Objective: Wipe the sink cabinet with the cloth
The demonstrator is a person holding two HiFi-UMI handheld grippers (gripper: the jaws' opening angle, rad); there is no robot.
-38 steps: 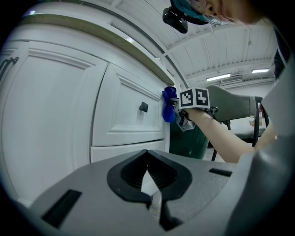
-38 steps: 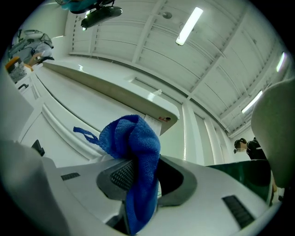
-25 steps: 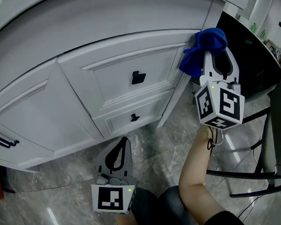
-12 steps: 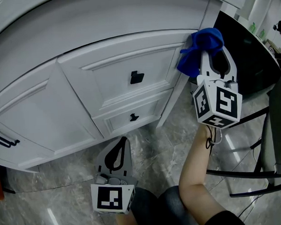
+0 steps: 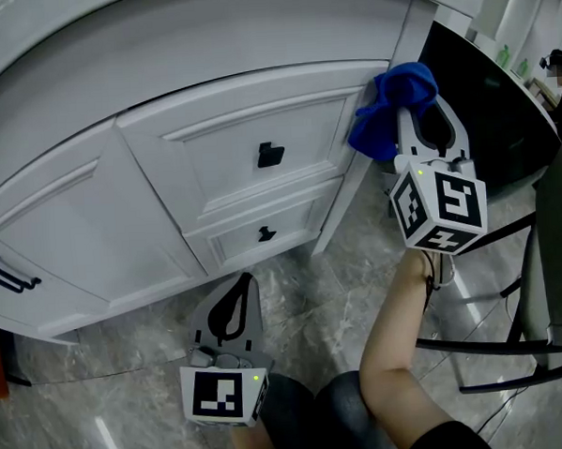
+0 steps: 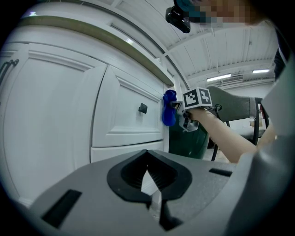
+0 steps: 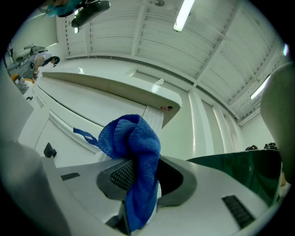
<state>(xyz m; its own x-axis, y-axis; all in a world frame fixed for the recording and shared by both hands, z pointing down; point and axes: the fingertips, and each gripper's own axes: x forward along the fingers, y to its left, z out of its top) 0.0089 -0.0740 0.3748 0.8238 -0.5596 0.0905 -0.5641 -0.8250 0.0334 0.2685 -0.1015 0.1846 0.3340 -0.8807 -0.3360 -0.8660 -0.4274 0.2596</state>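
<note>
Head view: the right gripper presses the blue cloth to the sink cabinet at its upper right corner. The left gripper hangs low, well apart from the cabinet.

Left gripper view: jaws together, empty.

Right gripper view: jaws clamped on the cloth, with the unwiped cabinet front stretching leftward.

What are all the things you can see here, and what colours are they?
sink cabinet: one, white, upper left.
drawer knobs: two, black, on its drawers.
handle: one, black, far left door.
cloth: one, blue, at cabinet's right corner.
bin: one, dark green, right of cabinet.
floor: grey marbled, below.
left gripper: pale grey, shut, empty, low over floor.
right gripper: pale grey, shut on the cloth.
forearm: one, behind right gripper.
</note>
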